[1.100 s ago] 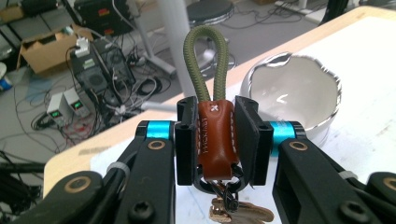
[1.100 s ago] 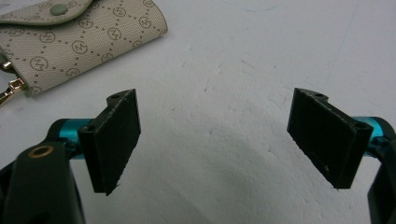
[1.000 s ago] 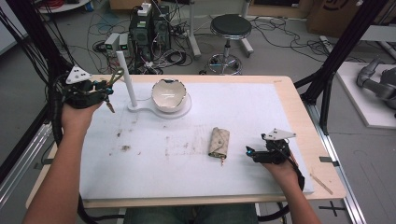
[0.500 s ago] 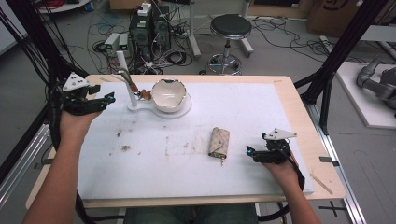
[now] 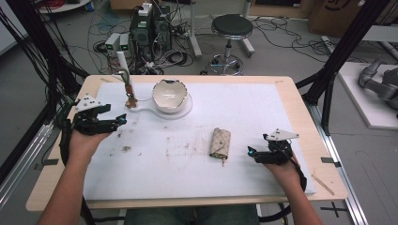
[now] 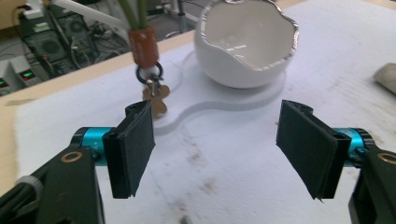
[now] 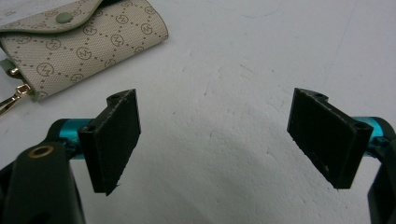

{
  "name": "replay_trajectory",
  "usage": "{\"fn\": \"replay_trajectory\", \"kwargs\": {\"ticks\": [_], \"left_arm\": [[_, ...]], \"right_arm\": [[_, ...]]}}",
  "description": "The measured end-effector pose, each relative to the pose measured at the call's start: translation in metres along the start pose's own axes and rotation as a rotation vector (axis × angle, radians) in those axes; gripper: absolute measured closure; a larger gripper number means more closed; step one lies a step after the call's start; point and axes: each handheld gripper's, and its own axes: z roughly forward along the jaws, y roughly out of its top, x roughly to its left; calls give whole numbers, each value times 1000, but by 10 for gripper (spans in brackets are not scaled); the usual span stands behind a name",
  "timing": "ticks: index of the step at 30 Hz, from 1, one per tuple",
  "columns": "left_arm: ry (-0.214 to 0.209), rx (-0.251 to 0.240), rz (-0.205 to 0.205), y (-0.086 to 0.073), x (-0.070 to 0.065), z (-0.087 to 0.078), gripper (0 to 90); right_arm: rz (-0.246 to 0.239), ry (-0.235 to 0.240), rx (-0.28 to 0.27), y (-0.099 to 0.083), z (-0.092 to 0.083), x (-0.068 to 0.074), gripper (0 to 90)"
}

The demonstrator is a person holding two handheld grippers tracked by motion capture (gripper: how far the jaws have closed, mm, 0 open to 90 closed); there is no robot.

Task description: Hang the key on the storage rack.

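Left gripper (image 5: 119, 121) at the left side of the white padded table mat (image 5: 263, 112), jaws wide apart with nothing between them; they have just been opening. Just ahead of it, in the left gripper view, a bunch of small brass keys on a dark ring with a brown leather tab (image 6: 150, 74) hangs from a green-and-white strap, the lowest key resting on the flat white plastic base (image 6: 219, 105). On that base stands a white ceramic bowl shaped like a broken eggshell (image 6: 247, 42), upright, just beside the keys. Right gripper (image 5: 251, 153) rests low on the mat at the right, jaws spread wide, holding nothing. A beige monogram-patterned key pouch with a snap flap (image 7: 79, 44) lies flat on the mat near the right gripper, apart from it, its gold clasp pointing toward the person.
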Motion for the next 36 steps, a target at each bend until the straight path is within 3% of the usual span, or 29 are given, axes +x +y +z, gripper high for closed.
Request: {"fn": "replay_trajectory", "kwargs": {"ticks": [10,16,23,30,36], "left_arm": [[-78,11,0,-15,-30,13,224],[-106,49,-12,-36,-42,24,223],[-144,40,-42,-52,-48,29,193],[-174,25,-10,-50,-54,29,185],[-162,11,-26,-53,-47,23,186]], "right_arm": [[-2,-1,-8,0,1,-2,175],[13,-2,-9,0,1,-4,175],[11,-5,-13,0,1,-4,175],[24,-24,-17,1,-1,-8,175],[32,-36,-12,1,1,-10,175]]}}
